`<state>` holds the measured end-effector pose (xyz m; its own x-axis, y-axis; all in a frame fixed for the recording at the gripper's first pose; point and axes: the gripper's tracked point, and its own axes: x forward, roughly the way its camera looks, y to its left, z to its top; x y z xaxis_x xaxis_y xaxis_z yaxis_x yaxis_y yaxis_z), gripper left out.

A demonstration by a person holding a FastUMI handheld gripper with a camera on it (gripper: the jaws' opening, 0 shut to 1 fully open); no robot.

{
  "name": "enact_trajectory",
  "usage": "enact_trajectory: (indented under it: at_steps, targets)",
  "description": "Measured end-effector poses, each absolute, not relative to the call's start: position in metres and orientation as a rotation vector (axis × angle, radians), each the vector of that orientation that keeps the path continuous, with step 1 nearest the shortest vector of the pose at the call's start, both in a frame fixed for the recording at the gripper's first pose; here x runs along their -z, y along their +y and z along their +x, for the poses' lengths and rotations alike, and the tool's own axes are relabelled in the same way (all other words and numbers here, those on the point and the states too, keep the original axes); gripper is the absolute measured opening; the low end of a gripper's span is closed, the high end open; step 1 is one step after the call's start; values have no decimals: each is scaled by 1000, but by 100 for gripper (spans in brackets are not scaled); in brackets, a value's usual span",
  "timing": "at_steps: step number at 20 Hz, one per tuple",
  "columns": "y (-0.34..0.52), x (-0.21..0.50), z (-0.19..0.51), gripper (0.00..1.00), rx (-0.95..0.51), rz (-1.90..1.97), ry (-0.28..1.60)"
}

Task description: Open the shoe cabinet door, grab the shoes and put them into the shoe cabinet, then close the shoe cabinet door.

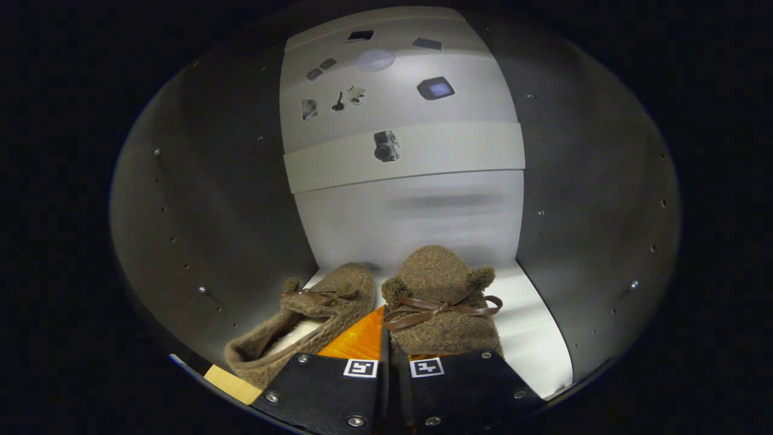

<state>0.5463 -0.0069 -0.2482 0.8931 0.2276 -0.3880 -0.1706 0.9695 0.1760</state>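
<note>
My gripper [386,353] sits nearest, its two fingers drawn almost together, pinching the heel edge of the right slipper [441,302]. That fuzzy brown slipper, tied with a brown bow [444,308], stands on the white shelf [531,326] inside the cabinet [205,211], toe pointing inward. Just beside it, past my left finger, lies the second slipper [311,320], tipped on its side with its pale lining showing. Beyond both rises the cabinet's white back panel [410,223], with grey side walls either side.
</note>
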Motion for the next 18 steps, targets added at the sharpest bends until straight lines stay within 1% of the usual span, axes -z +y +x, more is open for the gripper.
enact_trajectory:
  at_steps: [4, 8, 10, 12, 13, 15, 16, 17, 18]
  targets:
    - [1, 272, 562, 6, -207, 145, 465]
    - [4, 272, 565, 8, -205, 176, 462]
    - [6, 272, 565, 14, -200, 214, 480]
    - [11, 272, 561, 24, -203, 201, 485]
    - [12, 271, 558, 34, -202, 181, 486]
    - [12, 272, 552, 45, -191, 170, 510]
    - [12, 271, 548, 48, -188, 190, 526]
    - [12, 270, 544, 53, -189, 222, 545]
    - [11, 267, 538, 56, -191, 259, 561]
